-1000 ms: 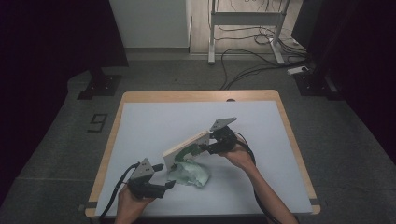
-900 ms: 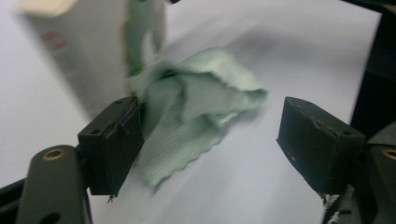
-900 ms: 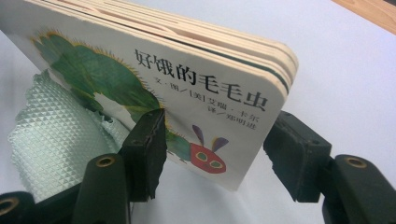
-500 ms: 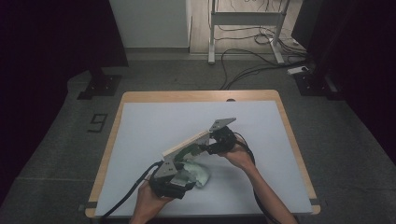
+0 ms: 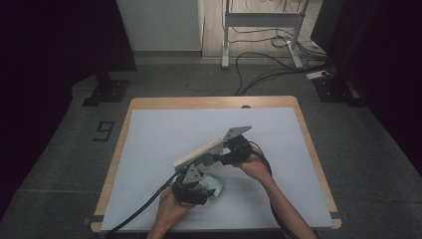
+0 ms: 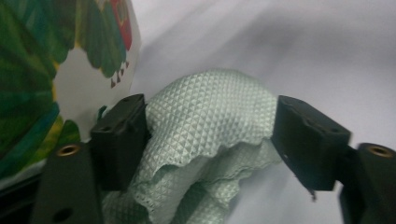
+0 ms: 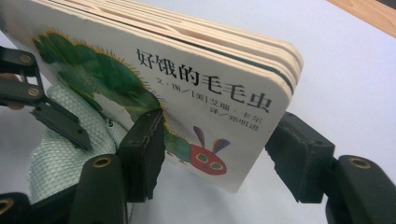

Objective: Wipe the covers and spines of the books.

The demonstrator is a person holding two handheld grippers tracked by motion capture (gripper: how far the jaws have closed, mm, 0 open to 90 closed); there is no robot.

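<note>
So the right tool (image 7: 215, 154) has a board book (image 7: 154, 79) pinched by its corner, tilted up off the tabletop (image 5: 164, 134) with the caterpillar cover facing down toward the jaws. The left tool (image 6: 210, 140) sits just under that raised book, jaws spread fairly wide around a bunched pale green cloth (image 6: 210, 116); the left jaw touches the fabric, the right one has a bit of a gap, so it isn't gripping it yet as far as I can tell.

Looks to me like the step is grabbing the cloth to wipe the book. My tip: close on the thick folded hump between the jaws, not the scalloped edge lower down, or it'll slip out. Keep the book held steady and high so the left tool doesn't bump the cover right beside its left jaw.
</note>
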